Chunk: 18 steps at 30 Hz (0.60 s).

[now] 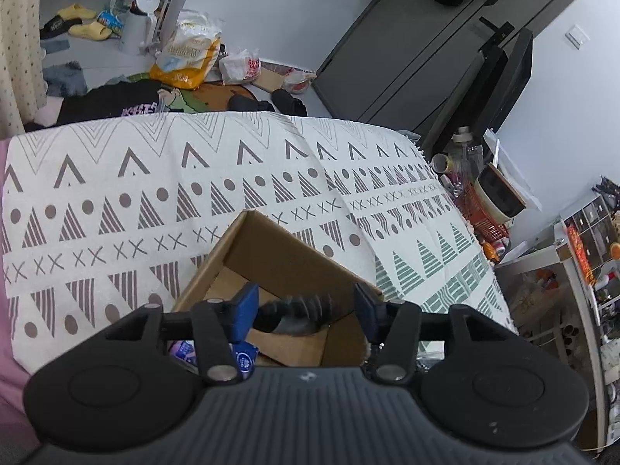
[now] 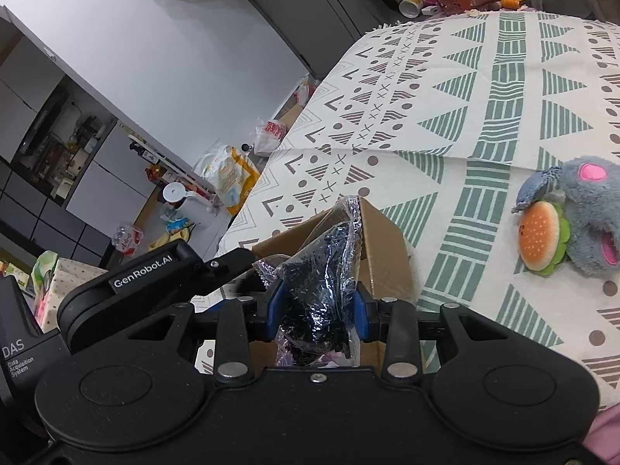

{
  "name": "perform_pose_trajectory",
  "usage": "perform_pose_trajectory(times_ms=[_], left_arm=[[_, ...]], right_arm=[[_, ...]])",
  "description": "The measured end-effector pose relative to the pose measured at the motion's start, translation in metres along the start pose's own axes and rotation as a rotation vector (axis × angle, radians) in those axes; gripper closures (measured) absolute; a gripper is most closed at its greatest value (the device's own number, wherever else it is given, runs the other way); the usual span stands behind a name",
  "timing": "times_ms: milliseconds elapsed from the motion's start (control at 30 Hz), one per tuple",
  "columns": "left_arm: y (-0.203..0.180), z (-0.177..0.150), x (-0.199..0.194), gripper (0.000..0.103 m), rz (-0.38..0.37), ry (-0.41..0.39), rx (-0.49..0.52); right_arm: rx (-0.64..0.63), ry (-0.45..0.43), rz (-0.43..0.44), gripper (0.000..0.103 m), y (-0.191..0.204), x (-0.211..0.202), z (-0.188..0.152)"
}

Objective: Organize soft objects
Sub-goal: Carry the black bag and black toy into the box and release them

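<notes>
- A surface is seen draped in a cream woven cloth (image 1: 155, 193) printed with brown and green triangles, dots and crosses; creases run across the fabric.
- An open brown cardboard box (image 1: 286, 255) with matt, stiff flaps stands on the cloth, below both claws.
- A dark ribbed object (image 1: 298, 310) lies inside the box; its material cannot be told.
- The left claw (image 1: 306, 310) is held spread wide above the box, its blue fingertips (image 1: 244, 310) well apart and touching nothing.
- The right claw (image 2: 316, 306) is pressed against a crinkled clear plastic bag of dark, glittery contents (image 2: 321, 271), which is pinched between the blue pads (image 2: 277, 306) over the box opening.
- A fluffy grey plush toy with pink patches (image 2: 593, 209) lies on the cloth to the right of the box, well apart from it.
- A round plush burger with an orange bun and green frill (image 2: 538, 236) is pressed against the grey toy.
</notes>
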<state>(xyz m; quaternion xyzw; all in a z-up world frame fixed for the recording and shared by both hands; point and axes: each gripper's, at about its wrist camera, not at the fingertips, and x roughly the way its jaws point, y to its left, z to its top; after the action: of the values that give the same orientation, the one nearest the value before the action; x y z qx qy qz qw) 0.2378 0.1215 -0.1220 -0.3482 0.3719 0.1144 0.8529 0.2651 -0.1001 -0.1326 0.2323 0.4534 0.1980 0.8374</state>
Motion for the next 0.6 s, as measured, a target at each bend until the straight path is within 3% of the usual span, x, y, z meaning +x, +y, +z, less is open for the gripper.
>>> perform_pose_trajectory(times_ms=[167,333,600], left_arm=[[0.002,0.001,0.001,0.049,0.015,0.004,-0.012],[0.002,0.000,0.001,0.049,0.017,0.011,-0.010],[-0.007,-0.006,0.005,0.048,0.026,0.032,0.024]], right_arm=[[0.008,0.007,0.006,0.066,0.001,0.003,-0.001],[0.023,0.026,0.021,0.054,-0.004,0.003,-0.001],[0.034,-0.006,-0.016,0.044,-0.025,-0.020,0.001]])
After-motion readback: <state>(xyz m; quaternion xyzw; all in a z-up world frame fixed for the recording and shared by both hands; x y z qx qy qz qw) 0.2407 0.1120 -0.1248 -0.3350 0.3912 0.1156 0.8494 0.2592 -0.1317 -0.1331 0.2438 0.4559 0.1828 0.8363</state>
